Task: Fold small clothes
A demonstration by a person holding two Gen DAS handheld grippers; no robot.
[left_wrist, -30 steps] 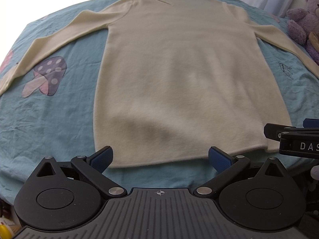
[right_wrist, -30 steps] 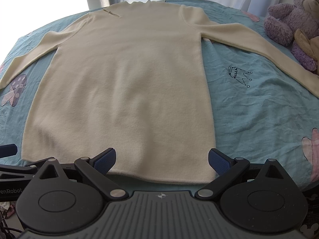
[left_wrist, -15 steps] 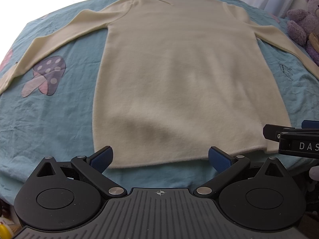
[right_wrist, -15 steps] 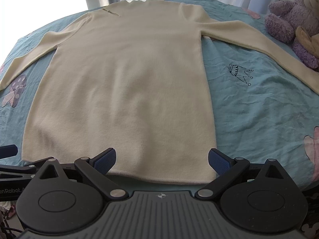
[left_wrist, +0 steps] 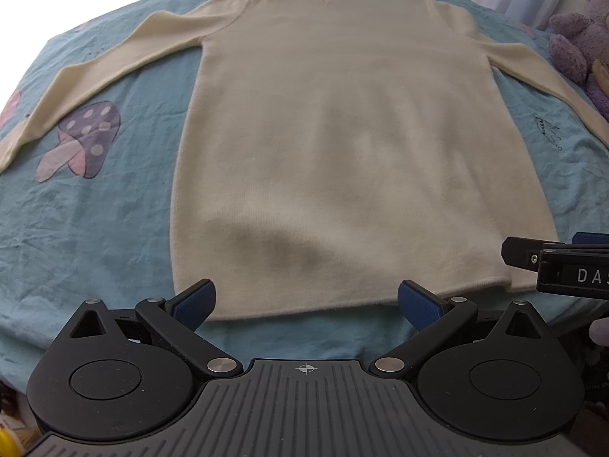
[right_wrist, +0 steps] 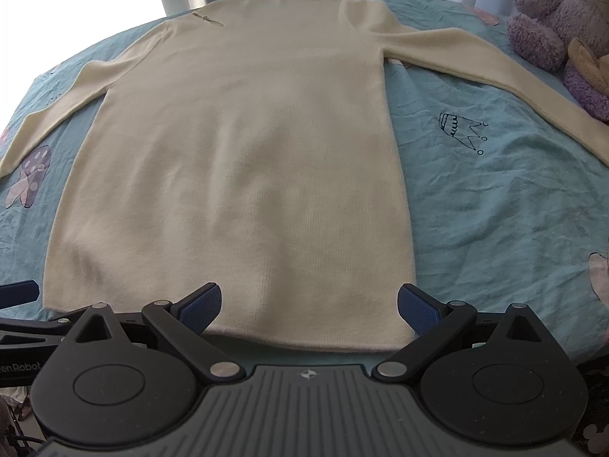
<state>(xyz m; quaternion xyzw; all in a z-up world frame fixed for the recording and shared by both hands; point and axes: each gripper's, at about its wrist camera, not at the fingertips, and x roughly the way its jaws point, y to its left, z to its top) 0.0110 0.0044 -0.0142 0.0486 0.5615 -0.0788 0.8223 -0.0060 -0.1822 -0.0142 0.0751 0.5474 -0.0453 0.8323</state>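
Nothing has shifted: the cream long-sleeved knit sweater (left_wrist: pixel 342 144) still lies flat on the blue printed bedsheet (left_wrist: pixel 95 221), hem at the near edge; left gripper (left_wrist: pixel 306 299) and right gripper (right_wrist: pixel 308 301) hover spread, folding unstarted.

Landmark: cream long-sleeved knit sweater (right_wrist: pixel 236 160), flat on the wrinkled blue printed bedsheet (right_wrist: pixel 495 205).
- Right of body, below the sleeve: bare sheet, open passage.
- Left of body, below the other sleeve: bare sheet, open.
- Beyond right sleeve: purple plush teddy bear (right_wrist: pixel 563 19), obstacle.
- Near the hem: left claw (left_wrist: pixel 306 299) and right claw (right_wrist: pixel 309 299), both spread wide, side by side.
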